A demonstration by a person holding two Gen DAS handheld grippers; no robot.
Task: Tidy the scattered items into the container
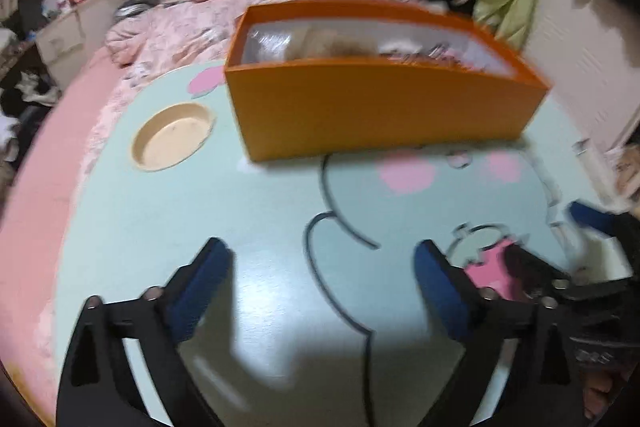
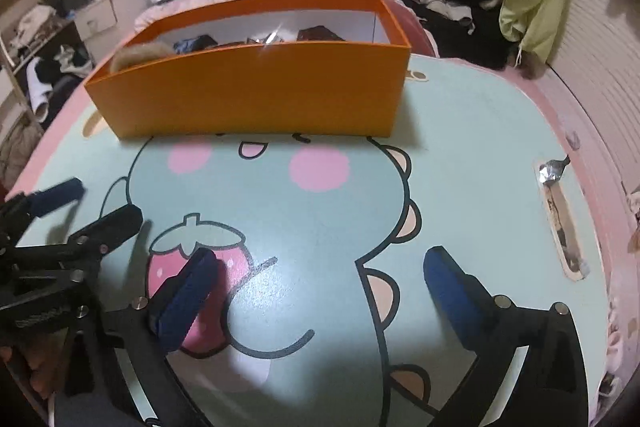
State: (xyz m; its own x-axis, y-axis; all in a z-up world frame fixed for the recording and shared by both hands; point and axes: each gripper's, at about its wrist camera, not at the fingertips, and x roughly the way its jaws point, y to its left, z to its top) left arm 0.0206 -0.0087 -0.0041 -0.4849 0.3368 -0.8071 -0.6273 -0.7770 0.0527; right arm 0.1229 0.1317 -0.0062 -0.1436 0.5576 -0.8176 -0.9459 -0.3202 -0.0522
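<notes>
1. The crumpled silver foil wrapper [image 2: 551,171] lies at the table's right edge, nearer the right gripper [image 2: 320,291].
2. The tall orange cardboard box [image 2: 256,99] stands at the far edge.
3. Both the right gripper and the left gripper [image 1: 322,291] have fingers apart, empty.

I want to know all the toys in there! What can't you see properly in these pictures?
- Orange box contents: both views, the front wall hides most; only dark bits, something shiny and a fuzzy tan thing peek out.
- Left wrist view: motion blur smears the box and its contents.
- Crumpled silver bit: right wrist view, too small to identify.
- Beige dish: nearly hidden behind the box in the right wrist view.
</notes>
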